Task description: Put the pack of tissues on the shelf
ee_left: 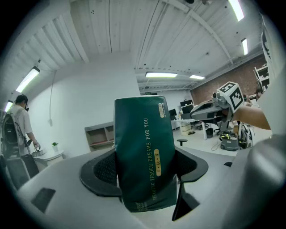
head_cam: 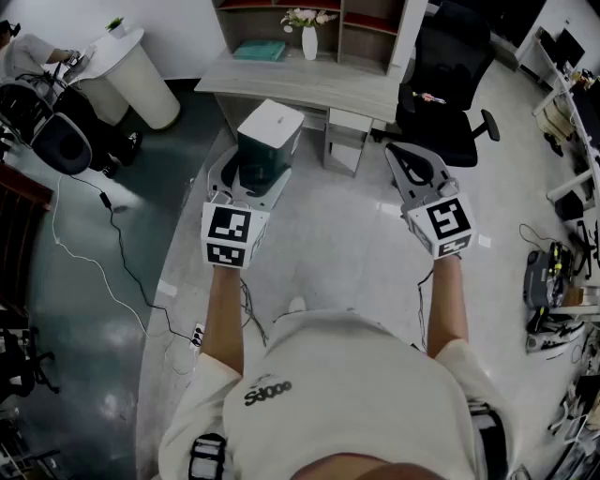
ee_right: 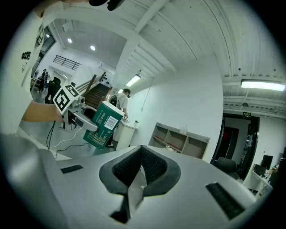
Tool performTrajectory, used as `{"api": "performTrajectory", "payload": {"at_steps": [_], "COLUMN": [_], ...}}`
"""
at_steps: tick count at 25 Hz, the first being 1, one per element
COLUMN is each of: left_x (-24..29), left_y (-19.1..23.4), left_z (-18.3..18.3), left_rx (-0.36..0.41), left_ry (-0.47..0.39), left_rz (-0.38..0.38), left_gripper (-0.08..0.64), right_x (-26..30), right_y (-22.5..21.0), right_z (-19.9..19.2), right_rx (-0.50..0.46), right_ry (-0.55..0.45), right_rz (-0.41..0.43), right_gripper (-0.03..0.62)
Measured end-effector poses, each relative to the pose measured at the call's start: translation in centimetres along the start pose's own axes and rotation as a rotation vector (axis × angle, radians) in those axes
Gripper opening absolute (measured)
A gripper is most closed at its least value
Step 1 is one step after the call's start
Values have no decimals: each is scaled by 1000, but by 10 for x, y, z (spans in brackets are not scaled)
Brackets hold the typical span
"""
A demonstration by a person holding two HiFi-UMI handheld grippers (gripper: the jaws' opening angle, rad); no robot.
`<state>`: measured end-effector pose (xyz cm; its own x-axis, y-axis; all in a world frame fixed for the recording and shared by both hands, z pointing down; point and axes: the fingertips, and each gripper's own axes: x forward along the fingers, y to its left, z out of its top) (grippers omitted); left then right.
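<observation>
The pack of tissues (head_cam: 270, 141) is a dark green box with a white top, held upright between the jaws of my left gripper (head_cam: 247, 176), which is shut on its sides. In the left gripper view the pack (ee_left: 145, 152) fills the gap between the pads. My right gripper (head_cam: 405, 161) is held level at the right, shut with nothing in it; its pads meet in the right gripper view (ee_right: 140, 169). The shelf (head_cam: 319, 23) stands on a grey desk (head_cam: 309, 86) ahead. The right gripper view also shows the pack (ee_right: 102, 125) and the shelf (ee_right: 178, 141).
A black office chair (head_cam: 452, 89) stands right of the desk. A white vase with flowers (head_cam: 309, 37) and a teal book (head_cam: 260, 52) are at the shelf. A white round table (head_cam: 141, 75) and a person (head_cam: 37, 56) are at the far left. Cables (head_cam: 103, 272) cross the floor.
</observation>
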<state>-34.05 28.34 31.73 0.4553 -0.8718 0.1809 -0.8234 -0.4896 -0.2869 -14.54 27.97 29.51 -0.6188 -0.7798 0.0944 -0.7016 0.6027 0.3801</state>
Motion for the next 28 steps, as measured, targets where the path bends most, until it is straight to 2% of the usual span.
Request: {"api": "performTrajectory", "payload": {"at_steps": [8, 12, 16, 20, 25, 28], "left_x": [20, 31, 46, 65, 107, 137], "left_y": [-34, -58, -84, -114, -129, -133], "left_z": [9, 20, 32, 41, 48, 52], "left_rx": [9, 13, 30, 58, 82, 97], "left_ry": [4, 3, -2, 30, 47, 44], "left_rz": [1, 9, 28, 26, 17, 7], "left_gripper": [364, 364, 364, 364, 364, 365], "right_x": [-25, -48, -73, -97, -96, -82], "right_y": [-25, -47, -66, -85, -124, -148], "right_z": [-16, -19, -36, -59, -88, -109], "right_rx": [5, 39, 66, 44, 70, 46], "right_ry": [10, -55, -76, -65, -37, 1], "right_rz": [5, 9, 38, 69, 41, 12], "right_gripper": [6, 6, 6, 6, 6, 6]}}
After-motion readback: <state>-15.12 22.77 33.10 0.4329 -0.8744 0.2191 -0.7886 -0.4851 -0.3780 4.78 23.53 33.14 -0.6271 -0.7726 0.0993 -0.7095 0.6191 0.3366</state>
